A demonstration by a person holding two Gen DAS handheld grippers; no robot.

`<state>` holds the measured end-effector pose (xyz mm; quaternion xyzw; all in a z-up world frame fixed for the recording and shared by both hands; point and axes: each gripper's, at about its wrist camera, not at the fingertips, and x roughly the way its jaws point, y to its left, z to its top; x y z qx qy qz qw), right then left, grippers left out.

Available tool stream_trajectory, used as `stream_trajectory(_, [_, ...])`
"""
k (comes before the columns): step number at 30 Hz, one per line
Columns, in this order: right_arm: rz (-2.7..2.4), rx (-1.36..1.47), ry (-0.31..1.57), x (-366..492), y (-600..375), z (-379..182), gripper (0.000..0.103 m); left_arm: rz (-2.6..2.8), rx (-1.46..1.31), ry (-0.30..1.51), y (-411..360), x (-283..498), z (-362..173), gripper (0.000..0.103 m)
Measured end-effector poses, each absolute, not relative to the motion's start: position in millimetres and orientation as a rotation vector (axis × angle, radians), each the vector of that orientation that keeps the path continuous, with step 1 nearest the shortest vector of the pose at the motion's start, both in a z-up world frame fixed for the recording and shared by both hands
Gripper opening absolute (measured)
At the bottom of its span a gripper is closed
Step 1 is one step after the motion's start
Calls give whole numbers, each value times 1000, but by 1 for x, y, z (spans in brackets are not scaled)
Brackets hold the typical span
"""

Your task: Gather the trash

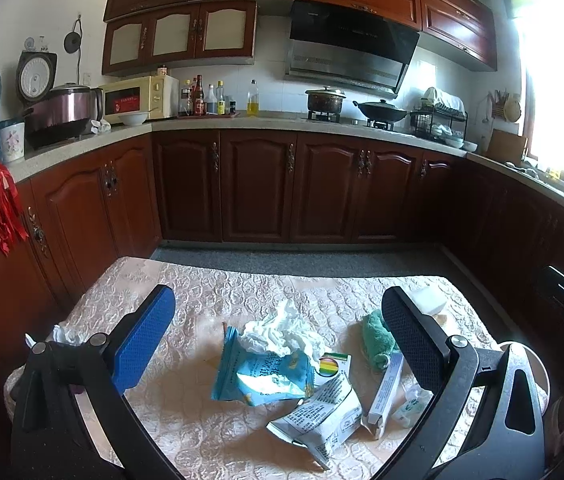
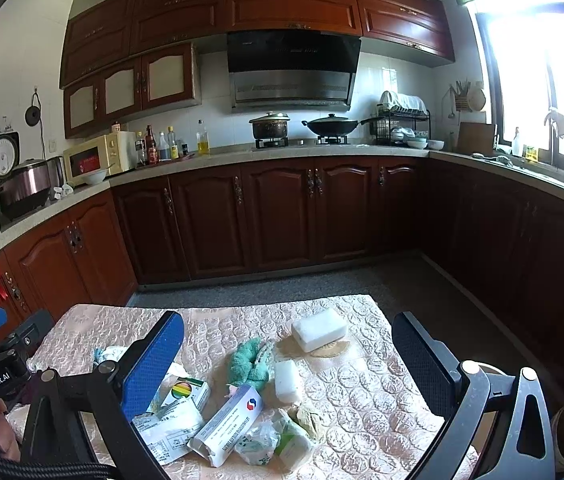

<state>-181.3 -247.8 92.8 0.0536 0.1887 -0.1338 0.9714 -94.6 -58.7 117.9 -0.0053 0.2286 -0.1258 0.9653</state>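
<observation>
Meanwhile, both grippers hover with jaws spread wide and empty above a table draped in embossed cloth. Between the left gripper fingers lie crumpled tissue and a blue snack bag; the right gripper frames a long carton, green cloth and white blocks farther off. Best approach, by judgement: drop straight over one light piece, pinch its bulk, lift clear of neighbours.
</observation>
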Motion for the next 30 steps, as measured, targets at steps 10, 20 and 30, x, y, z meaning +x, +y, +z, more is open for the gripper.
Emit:
stream_trajectory(10, [-271, 107, 383, -180, -250, 93, 103, -253, -12, 460, -57, -96, 118, 103])
stream_trajectory(20, [-271, 111, 383, -180, -251, 92, 103, -252, -12, 459, -57, -97, 118, 103])
stream_trajectory(30, [-273, 112, 383, -180, -251, 92, 103, -248, -9, 456, -57, -98, 119, 103])
